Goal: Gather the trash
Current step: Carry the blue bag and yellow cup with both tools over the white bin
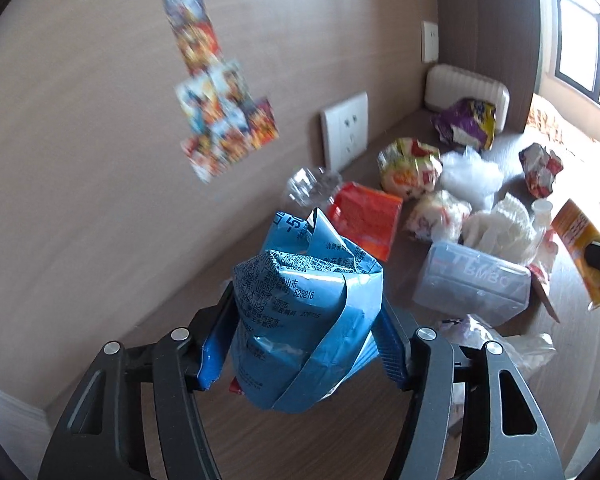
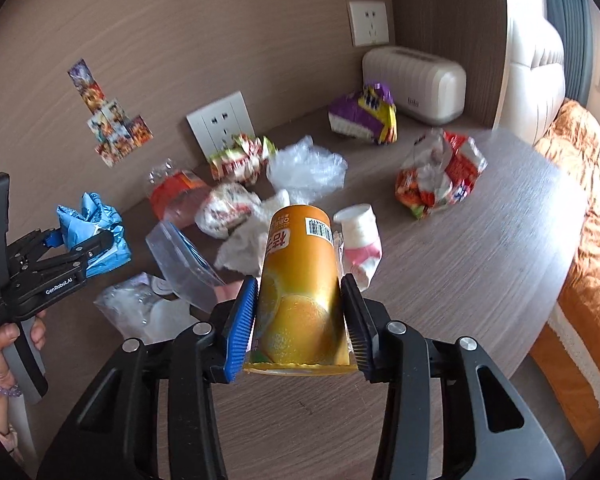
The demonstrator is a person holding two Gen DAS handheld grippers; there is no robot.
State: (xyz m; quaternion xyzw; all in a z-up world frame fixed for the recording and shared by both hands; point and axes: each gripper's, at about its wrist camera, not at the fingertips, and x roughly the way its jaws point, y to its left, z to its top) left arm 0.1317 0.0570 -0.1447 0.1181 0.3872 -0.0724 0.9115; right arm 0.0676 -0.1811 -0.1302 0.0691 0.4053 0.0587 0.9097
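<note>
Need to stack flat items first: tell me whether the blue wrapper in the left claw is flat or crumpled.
Crumpled. The blue wrapper is bunched into a creased, folded wad between the left claw's pads.

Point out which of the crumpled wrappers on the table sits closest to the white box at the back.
The purple and yellow wrapper, right in front of the white box. The green-red one and red-white one lie farther forward.

Wood-grain table [image 2: 480, 240], littered. Cream box [image 2: 416, 84] at the back corner; just before it, purple wrapper [image 2: 360, 114]; nearer, red-and-white packet [image 2: 440, 176], clear plastic bag [image 2: 306, 166], small white bottle [image 2: 358, 236], clear plastic case [image 2: 180, 260].
</note>
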